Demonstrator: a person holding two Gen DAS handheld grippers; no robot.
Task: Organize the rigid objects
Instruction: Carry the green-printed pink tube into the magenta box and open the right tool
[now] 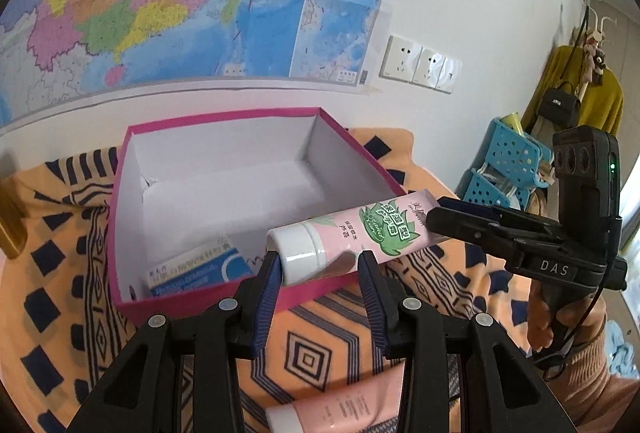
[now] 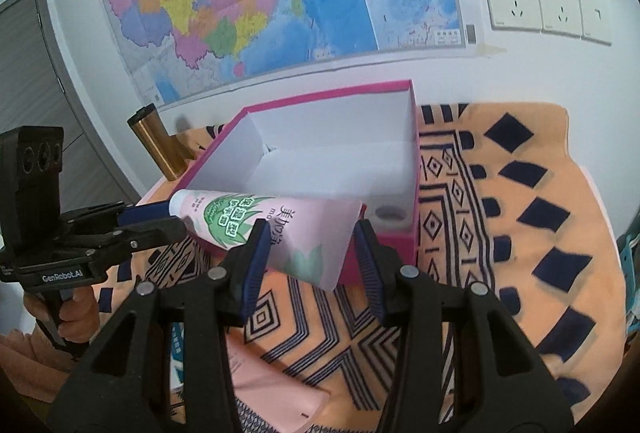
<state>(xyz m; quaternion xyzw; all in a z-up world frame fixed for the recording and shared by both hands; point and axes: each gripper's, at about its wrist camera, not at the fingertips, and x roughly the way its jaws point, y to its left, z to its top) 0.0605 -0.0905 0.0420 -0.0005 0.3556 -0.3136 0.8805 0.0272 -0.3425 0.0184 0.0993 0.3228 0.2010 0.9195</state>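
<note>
A pink tube with green leaf print and a white cap (image 1: 352, 233) hangs over the near rim of an open pink box with a white inside (image 1: 224, 177). My right gripper (image 1: 434, 219) pinches the tube's flat tail end; in the right wrist view the tube (image 2: 288, 233) lies between its fingers (image 2: 309, 255). My left gripper (image 1: 318, 265) has its jaws spread either side of the cap end; from the right wrist view it (image 2: 168, 217) meets the cap. A blue and white carton (image 1: 196, 269) lies in the box.
An orange patterned cloth (image 2: 520, 233) covers the table. A second pink tube (image 1: 340, 409) lies near me. A gold cylinder (image 2: 160, 141) stands left of the box (image 2: 332, 153). Blue baskets (image 1: 508, 169) stand at the right. The wall with a map is close behind.
</note>
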